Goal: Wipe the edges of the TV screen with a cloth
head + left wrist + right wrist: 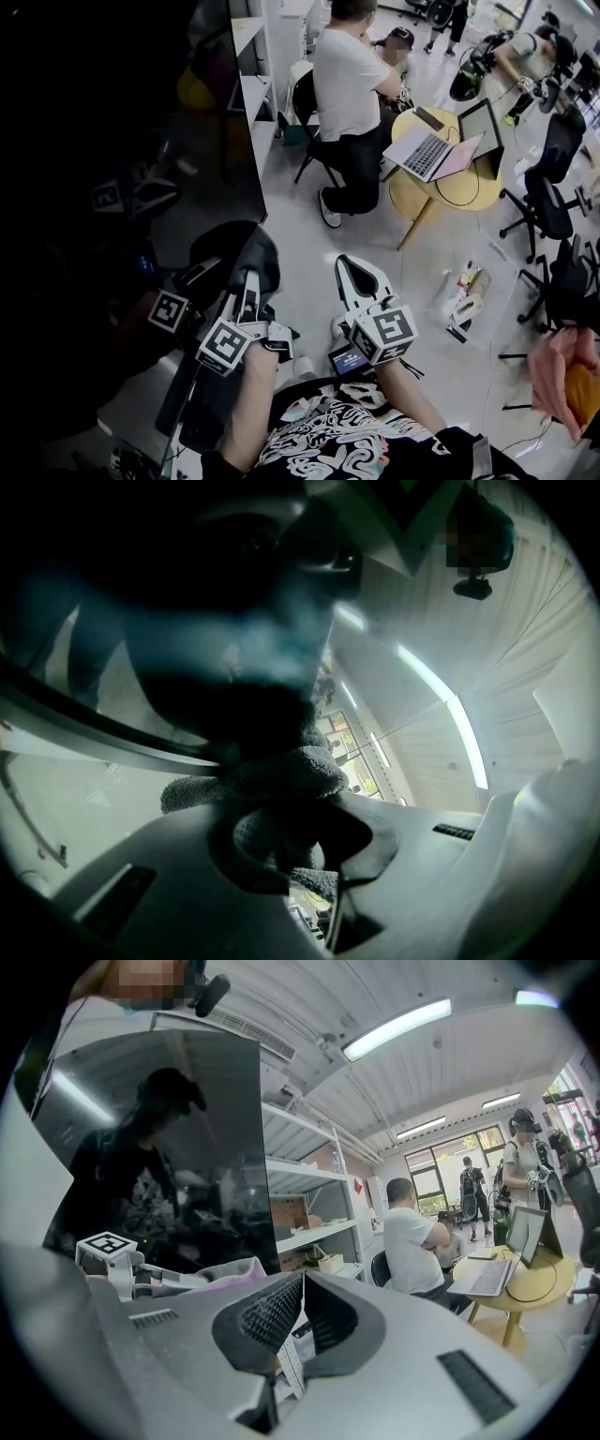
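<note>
Head view has the person's forearms nearest the camera, each hand carrying a gripper with a marker cube, both below the TV screen (141,103), the big dark panel that fills the upper left. The left gripper (246,281) is clamped on a dark grey cloth (253,255). The cloth bunches over its jaw tips right at the screen's lower right corner and seems to press on that edge, though the contact itself is hard to make out. In the left gripper view the jaws pinch a fold of the nubbly cloth, which bulges out above them against the dark panel and its pale rim. The right gripper (349,267) hangs just right of the cloth and apart from the screen. Its jaws are closed together and empty, as the right gripper view shows. Beyond the screen's right edge stand white shelves (251,89). Farther right, a person in a white shirt (347,70) sits on a chair at a round wooden table (422,192) bearing an open laptop (427,150). Black office chairs (553,202) stand well to the right.
</note>
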The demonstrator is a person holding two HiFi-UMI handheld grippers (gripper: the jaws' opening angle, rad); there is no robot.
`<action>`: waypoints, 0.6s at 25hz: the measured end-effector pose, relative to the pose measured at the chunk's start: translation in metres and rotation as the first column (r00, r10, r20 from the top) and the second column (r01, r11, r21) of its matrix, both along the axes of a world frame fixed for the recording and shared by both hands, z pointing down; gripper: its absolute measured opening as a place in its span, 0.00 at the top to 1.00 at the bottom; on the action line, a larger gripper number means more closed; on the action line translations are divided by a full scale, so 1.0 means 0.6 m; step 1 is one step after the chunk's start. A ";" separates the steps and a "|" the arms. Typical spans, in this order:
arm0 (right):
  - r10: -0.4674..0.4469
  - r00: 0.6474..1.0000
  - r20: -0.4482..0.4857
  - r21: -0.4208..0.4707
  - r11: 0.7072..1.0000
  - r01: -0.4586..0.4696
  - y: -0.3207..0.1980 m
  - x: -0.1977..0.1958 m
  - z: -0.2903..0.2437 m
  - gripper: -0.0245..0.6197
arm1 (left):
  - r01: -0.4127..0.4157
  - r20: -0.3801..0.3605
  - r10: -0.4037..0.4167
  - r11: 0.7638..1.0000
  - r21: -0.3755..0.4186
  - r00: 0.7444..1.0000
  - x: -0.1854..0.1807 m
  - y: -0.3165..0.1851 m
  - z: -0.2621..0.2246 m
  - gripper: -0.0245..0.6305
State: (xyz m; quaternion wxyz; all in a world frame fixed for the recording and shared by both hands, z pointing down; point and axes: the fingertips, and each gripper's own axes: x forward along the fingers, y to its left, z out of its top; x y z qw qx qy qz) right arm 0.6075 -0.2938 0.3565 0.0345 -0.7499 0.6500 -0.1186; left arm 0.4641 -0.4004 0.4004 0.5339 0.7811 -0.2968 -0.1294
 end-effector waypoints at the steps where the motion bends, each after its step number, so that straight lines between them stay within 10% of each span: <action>1: 0.004 1.000 0.001 0.000 1.000 -0.004 -0.001 0.006 -0.001 0.92 | -0.002 -0.018 0.002 1.000 -0.004 1.000 0.008 0.000 -0.004 0.85; 5: 0.026 1.000 -0.004 -0.009 1.000 -0.026 -0.005 0.038 0.010 0.92 | -0.007 0.070 0.005 1.000 0.024 0.998 0.022 -0.009 0.009 0.85; 15: 0.025 1.000 -0.009 -0.006 1.000 -0.025 -0.037 0.074 -0.002 0.92 | 0.005 0.021 -0.005 0.999 -0.036 1.000 0.058 -0.023 0.002 0.85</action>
